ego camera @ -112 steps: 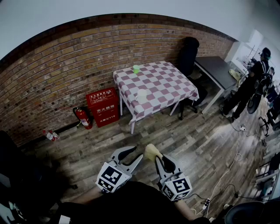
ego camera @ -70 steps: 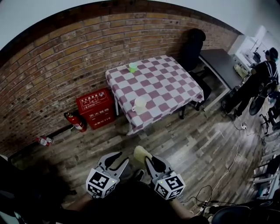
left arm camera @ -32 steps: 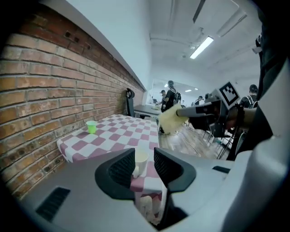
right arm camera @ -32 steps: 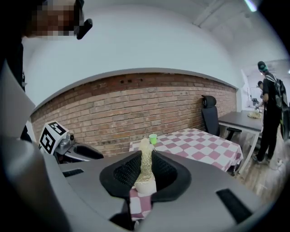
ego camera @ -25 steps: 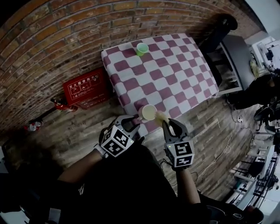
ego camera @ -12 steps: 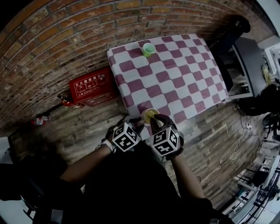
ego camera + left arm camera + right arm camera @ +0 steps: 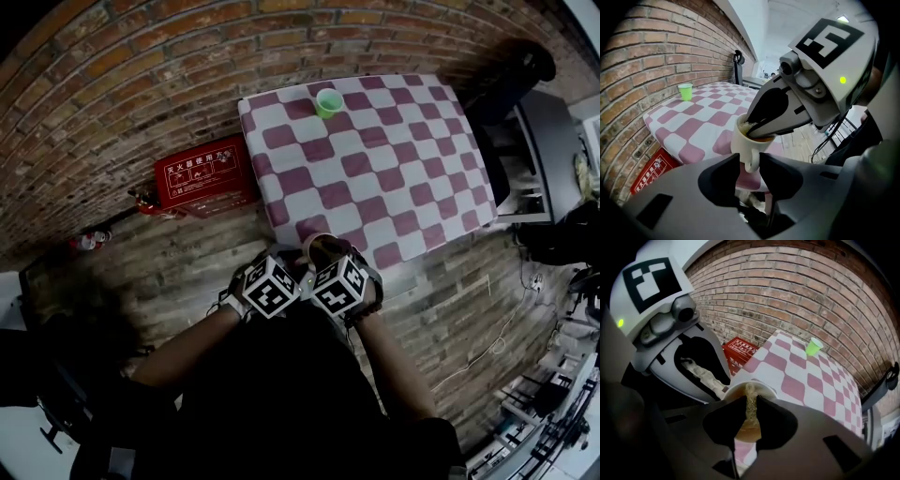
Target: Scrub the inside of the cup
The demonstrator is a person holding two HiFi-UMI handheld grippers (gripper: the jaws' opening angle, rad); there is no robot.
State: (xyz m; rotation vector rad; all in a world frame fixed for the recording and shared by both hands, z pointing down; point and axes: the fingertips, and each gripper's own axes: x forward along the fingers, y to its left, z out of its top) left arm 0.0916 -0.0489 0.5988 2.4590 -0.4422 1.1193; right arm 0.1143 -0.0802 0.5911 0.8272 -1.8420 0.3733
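The cream-white ceramic cup [image 7: 743,143] looks brownish inside; the scrubbing sponge [image 7: 751,402] is pale yellow. The checked tablecloth [image 7: 375,159] is dull pink and white, the small plastic cup [image 7: 327,102] bright green, the metal box [image 7: 200,174] red with white characters, and the brick wall [image 7: 141,75] reddish brown. The left gripper [image 7: 749,159] and right gripper [image 7: 750,409] are grey, their cubes white with black squares.

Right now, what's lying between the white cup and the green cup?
Nothing: only bare checked tablecloth lies between the white cup and the green cup, as the head view shows.
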